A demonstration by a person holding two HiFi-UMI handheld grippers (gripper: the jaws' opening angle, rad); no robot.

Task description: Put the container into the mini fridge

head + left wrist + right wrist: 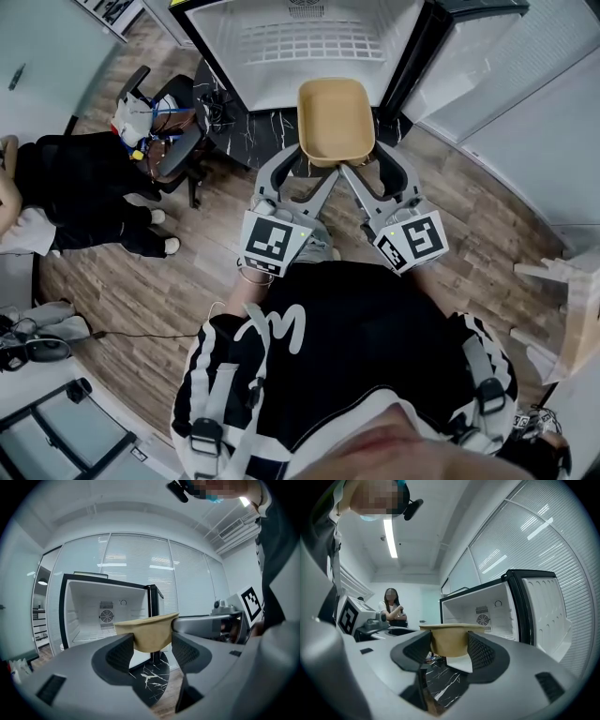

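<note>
Container (336, 120): tan tray, empty, held in air just before open mini fridge (309, 47), not yet inside. Left gripper (298, 169) jaws clamped on one side, right gripper (372, 167) jaws on other. Pickup done; insertion and release left.

No words, brand names or numbers can be read anywhere. The left hand-held gripper (314, 164) and the right hand-held gripper (364, 161) each carry black-and-white square markers (276, 241), which are coded patterns, not letters. A white zigzag mark (281, 330) on the person's black top (375, 328) cannot be read surely as a letter.
</note>
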